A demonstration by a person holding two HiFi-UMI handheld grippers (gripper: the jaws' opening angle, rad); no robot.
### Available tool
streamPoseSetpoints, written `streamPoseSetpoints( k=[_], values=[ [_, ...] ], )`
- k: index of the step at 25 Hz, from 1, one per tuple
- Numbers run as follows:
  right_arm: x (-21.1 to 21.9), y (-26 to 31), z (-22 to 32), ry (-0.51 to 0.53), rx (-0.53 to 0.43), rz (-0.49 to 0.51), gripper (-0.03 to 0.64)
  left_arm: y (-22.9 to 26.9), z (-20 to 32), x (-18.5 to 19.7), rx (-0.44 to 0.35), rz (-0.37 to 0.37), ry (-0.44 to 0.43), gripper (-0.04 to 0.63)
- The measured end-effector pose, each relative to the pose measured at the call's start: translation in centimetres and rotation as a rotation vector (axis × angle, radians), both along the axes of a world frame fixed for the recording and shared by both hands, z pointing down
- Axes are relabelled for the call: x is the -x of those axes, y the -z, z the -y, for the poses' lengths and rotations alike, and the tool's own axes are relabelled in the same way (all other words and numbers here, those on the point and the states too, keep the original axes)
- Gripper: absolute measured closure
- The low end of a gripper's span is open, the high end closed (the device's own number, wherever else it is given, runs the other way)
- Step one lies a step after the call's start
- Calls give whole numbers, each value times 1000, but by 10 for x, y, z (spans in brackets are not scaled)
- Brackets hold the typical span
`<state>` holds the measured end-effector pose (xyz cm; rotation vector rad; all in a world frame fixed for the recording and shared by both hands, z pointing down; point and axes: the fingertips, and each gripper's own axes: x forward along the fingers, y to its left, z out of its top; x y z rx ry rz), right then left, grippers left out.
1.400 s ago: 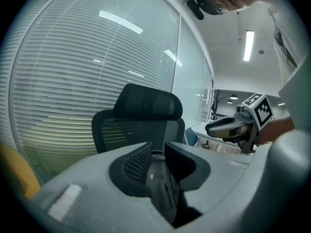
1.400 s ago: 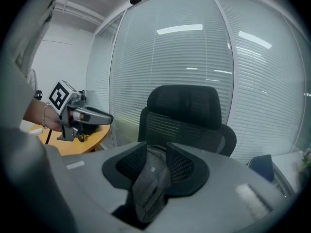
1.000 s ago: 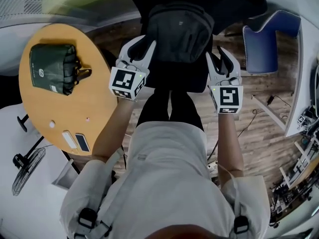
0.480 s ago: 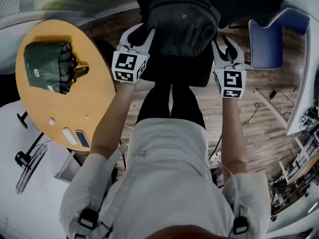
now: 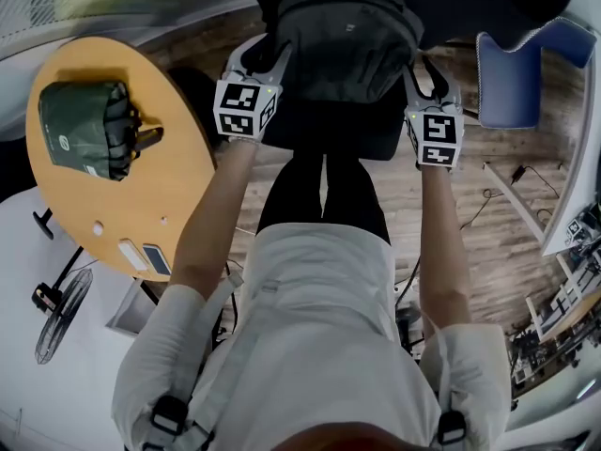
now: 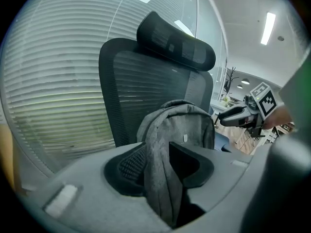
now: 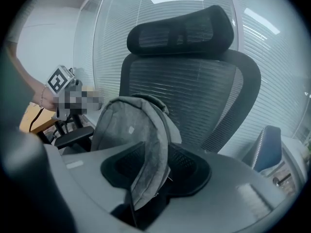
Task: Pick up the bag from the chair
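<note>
A grey backpack (image 5: 347,36) stands upright on the seat of a black mesh office chair (image 5: 324,134). My left gripper (image 5: 261,56) is at the bag's left side, jaws spread. My right gripper (image 5: 424,78) is at its right side, also spread. In the left gripper view the bag's grey edge (image 6: 163,144) runs down into the gap between the jaws. In the right gripper view a fold of the bag (image 7: 146,149) likewise hangs between the jaws. The chair's backrest (image 7: 194,96) and headrest rise behind the bag. Both grippers are open.
A round wooden table (image 5: 178,186) at the left holds a dark green bag (image 5: 84,130) and small flat items (image 5: 150,263). A blue chair (image 5: 512,78) stands at the right, a white desk (image 5: 575,167) beyond it. A fan (image 5: 56,303) sits low left.
Both grippers have moved forward along the bag's sides, so its edges now lie between their jaws. The bag has not moved.
</note>
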<state>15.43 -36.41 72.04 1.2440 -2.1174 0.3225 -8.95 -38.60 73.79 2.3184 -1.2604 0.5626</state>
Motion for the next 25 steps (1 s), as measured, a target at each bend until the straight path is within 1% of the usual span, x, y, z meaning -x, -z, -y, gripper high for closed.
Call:
streamPoseSetpoints(
  k=[4,8,13,16,17,18,21,25],
  values=[
    [-2,-16,9,-23,24,14,457,-17,6,-3,24,12,-3,440],
    [-1,-34,15,-39,49,21,446,-31,12,1,36,21,18,425],
    [-3,-46,23,-57,58,32,443,-33,18,1,21,18,41,425],
    [-3,-53,27,-65,64,38,445,-33,19,4,4,32,64,424],
    [-3,-55,28,-68,65,40,445,-35,19,5,4,41,72,385],
    [-3,-57,28,-70,64,42,449,-38,18,7,9,46,79,382],
    [-3,-59,29,-76,59,44,454,-48,16,10,36,39,90,382],
    [-1,-60,29,-82,49,43,462,-54,18,8,34,34,77,391]
  ],
)
